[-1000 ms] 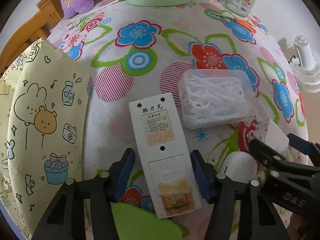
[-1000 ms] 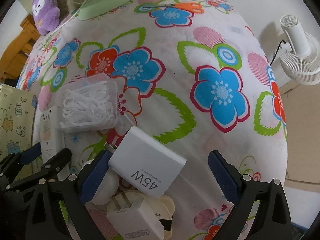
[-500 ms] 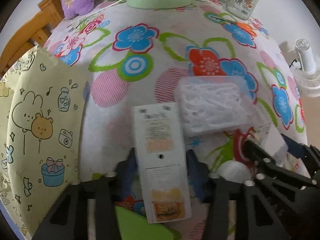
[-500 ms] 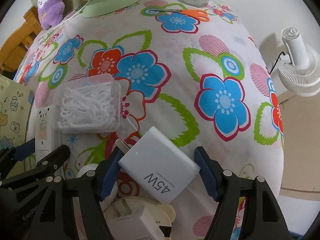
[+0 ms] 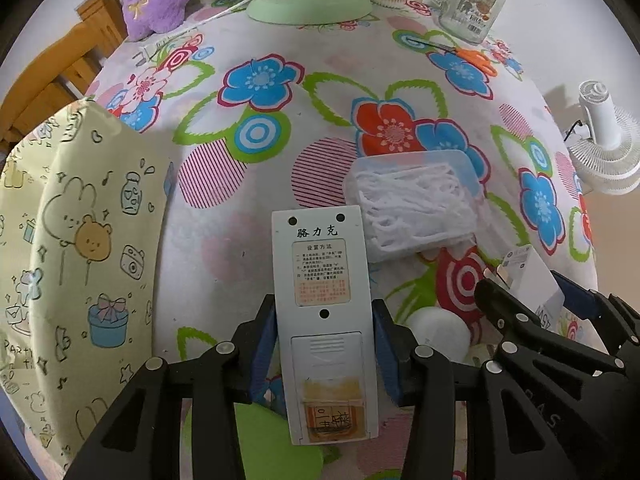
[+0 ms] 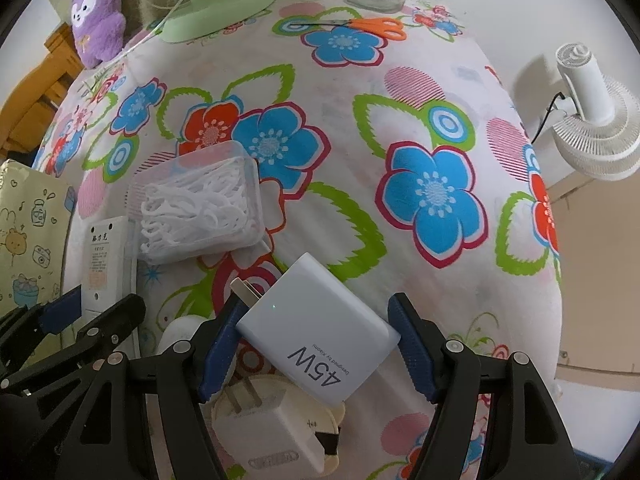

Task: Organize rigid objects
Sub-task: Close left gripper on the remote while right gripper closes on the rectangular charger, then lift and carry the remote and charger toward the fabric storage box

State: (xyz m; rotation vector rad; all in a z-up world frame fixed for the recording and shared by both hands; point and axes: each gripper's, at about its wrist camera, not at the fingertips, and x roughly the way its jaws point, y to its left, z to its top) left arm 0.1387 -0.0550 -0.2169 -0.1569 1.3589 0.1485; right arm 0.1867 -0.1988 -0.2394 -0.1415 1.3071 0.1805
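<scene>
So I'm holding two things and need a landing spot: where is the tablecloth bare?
Widest free patch: right of the floss box, from the scissors down to the right gripper. Another lies between the green fan base, the yellow bag and the remote. Crowded: under both grippers, among the chargers.

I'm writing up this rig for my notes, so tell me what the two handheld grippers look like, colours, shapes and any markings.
Both look alike. The left gripper and right gripper have angular matte-black frames with triangular cut-outs and round silver pivot pins. Each finger ends in a dark blue ribbed pad. Embossed lettering shows on a black arm, too faint to read. No cables, hands or sleeves are visible.
</scene>
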